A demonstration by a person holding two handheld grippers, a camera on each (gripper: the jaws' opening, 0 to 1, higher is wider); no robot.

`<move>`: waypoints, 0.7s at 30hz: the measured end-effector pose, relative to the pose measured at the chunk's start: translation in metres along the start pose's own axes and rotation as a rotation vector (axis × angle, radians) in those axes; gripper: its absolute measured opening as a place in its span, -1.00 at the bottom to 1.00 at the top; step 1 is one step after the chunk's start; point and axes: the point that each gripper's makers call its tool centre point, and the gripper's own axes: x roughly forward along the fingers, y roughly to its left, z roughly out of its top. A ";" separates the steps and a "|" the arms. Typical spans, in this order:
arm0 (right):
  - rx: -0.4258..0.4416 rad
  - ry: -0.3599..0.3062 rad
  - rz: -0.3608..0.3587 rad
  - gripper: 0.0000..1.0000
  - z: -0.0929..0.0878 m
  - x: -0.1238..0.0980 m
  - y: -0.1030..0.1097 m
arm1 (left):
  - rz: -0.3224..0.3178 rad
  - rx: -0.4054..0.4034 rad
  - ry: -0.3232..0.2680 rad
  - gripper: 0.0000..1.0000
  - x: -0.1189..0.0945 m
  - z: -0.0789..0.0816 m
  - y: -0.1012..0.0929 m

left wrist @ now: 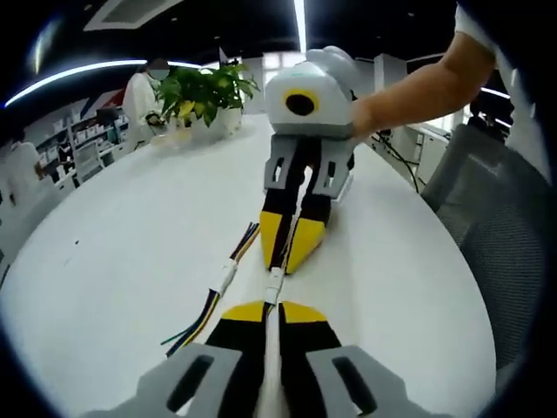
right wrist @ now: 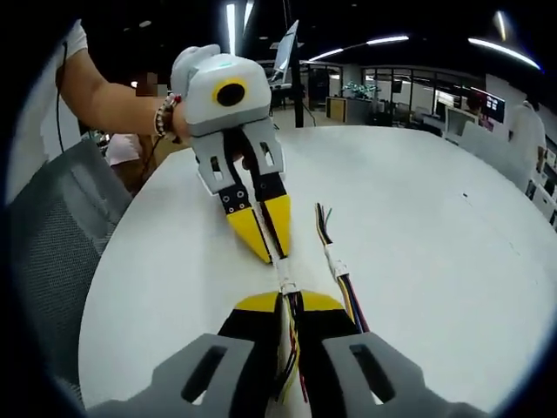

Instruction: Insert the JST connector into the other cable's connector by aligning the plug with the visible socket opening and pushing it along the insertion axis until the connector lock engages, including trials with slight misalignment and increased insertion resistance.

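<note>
Both grippers, left (left wrist: pixel 271 315) and right (right wrist: pixel 292 306), pinch cables; connectors (left wrist: pixel 274 285) meet between the tips, mid-insertion. Next: push straight until locked.

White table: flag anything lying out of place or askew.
Nothing damaged or spilled. One spare cable pair, already mated at its white connector, lies loose beside the claws on the white table.

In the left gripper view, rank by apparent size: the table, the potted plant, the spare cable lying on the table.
1. Table, by far.
2 and 3. Plant and spare cable cover similar areas; the plant is farther off, so no ranking.
</note>
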 end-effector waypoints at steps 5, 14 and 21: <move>-0.001 0.015 -0.026 -0.87 -0.001 -0.002 -0.004 | 0.012 -0.018 0.000 -1.00 -0.002 -0.001 0.001; 0.048 -0.017 -0.087 -0.73 0.011 -0.025 -0.007 | 0.056 -0.081 -0.047 -0.81 -0.013 0.012 0.002; 0.083 -0.089 -0.136 -0.58 0.033 -0.053 0.000 | 0.097 -0.154 -0.051 -0.53 -0.027 0.021 -0.002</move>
